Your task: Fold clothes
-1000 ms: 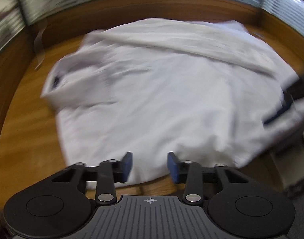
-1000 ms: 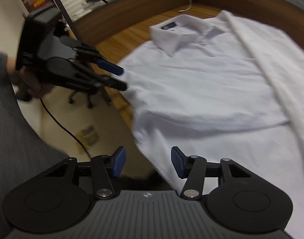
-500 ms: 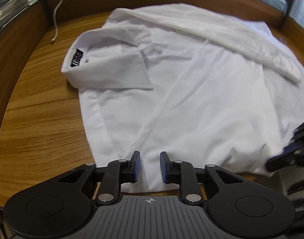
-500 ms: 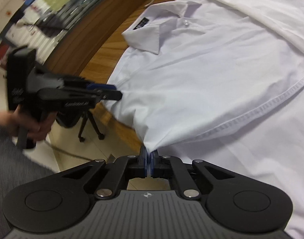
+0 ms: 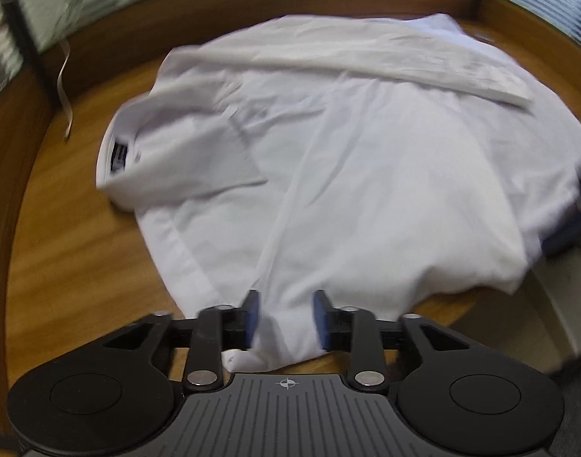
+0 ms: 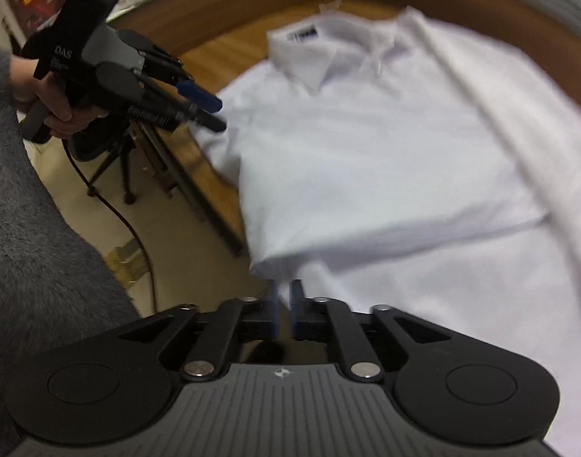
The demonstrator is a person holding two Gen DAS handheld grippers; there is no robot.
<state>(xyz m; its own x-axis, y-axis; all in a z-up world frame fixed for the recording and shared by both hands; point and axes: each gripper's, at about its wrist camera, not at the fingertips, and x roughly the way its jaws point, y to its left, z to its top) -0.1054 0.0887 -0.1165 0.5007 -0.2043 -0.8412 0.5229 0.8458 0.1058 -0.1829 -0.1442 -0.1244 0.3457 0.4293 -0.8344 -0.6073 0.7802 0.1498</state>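
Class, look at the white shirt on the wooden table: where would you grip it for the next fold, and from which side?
Grip the white shirt at its near folded edge, coming in from the table's front. That edge overhangs the rim, so jaws could probably close over it.

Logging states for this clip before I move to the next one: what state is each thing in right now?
White shirt: lying on the wooden table, side folded over, near edge hanging off.
Collar: folded down, label showing.
Left gripper: jaws open, shirt edge between them.
Right gripper: jaws nearly closed, a narrow gap showing; any cloth caught is unclear.
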